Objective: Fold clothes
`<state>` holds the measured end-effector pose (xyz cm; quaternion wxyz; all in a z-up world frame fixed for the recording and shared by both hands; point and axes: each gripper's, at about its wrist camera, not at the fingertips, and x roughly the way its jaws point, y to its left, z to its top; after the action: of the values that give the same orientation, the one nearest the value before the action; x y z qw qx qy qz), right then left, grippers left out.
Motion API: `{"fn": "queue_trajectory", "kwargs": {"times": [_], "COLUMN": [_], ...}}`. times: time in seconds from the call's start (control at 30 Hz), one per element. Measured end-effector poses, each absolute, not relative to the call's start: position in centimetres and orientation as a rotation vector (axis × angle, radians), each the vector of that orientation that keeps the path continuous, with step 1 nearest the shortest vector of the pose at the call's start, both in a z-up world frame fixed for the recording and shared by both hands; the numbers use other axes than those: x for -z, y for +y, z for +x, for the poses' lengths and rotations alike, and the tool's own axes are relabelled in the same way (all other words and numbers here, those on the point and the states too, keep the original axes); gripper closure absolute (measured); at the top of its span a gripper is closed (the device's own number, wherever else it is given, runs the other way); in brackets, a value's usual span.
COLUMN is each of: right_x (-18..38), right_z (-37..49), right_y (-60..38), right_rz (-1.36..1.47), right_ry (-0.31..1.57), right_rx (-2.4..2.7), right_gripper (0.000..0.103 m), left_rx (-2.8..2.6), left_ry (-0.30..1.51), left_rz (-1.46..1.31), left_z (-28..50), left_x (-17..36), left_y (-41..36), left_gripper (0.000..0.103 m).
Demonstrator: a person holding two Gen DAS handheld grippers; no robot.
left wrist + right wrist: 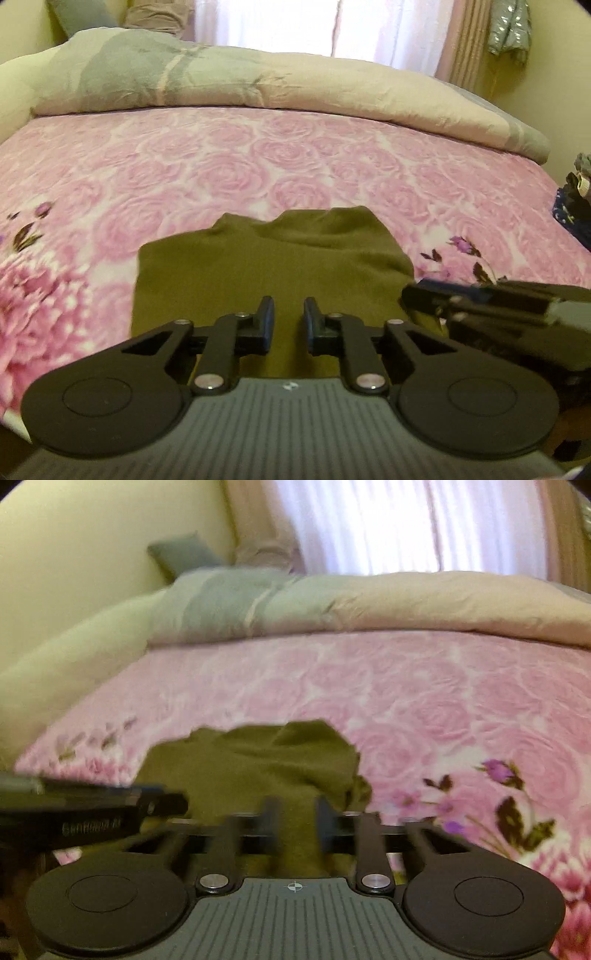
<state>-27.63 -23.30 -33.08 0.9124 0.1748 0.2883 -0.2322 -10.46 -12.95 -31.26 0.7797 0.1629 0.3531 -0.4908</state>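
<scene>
An olive-green garment [273,258] lies folded into a rough rectangle on the pink rose bedspread [221,158]. My left gripper [289,314] hovers over its near edge, jaws open with a small gap and nothing between them. My right gripper [410,295] comes in from the right at the garment's right edge. In the right wrist view the garment [258,768] lies ahead, its right edge rumpled. My right gripper [297,814] is open over it, blurred, holding nothing. The left gripper [173,805] shows at the left.
A folded grey and beige duvet [258,81] lies across the far side of the bed. A pile of dark clothes [576,206] sits at the right edge. Curtains [332,26] and a window stand behind; a yellow wall [74,554] is at the left.
</scene>
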Motion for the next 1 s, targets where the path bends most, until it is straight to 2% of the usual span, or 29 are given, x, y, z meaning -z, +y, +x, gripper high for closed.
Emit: {"fn": "queue_trajectory", "kwargs": {"times": [0.17,0.33,0.57,0.8,1.0], "right_x": [36.5,37.2,33.5,35.8,35.9], "right_z": [-25.3,-24.4,-30.4,-30.5,-30.1], "right_y": [-23.6,-23.9,-24.6,-20.5,-19.0], "right_rz": [0.277,0.227,0.557,0.465,0.37], "right_ry": [0.693,0.737,0.536,0.708,0.723], "right_rx": [0.484,0.471,0.464,0.453,0.476], "right_gripper": [0.088,0.088,0.087,0.088,0.088], "left_rx": [1.049,1.058,1.076,1.069,1.013], "left_ry": [0.765,0.803,0.801,0.822,0.837], "left_rz": [0.432,0.394,0.237,0.32,0.336], "left_z": [-9.6,-8.8,-9.5,-12.5,-13.0], "left_x": [34.5,34.3,30.8,33.2,32.3], "left_y": [-15.1,-15.3,-8.5,-8.2,-8.8], "left_gripper": [0.091,0.092,0.093,0.089,0.088]}}
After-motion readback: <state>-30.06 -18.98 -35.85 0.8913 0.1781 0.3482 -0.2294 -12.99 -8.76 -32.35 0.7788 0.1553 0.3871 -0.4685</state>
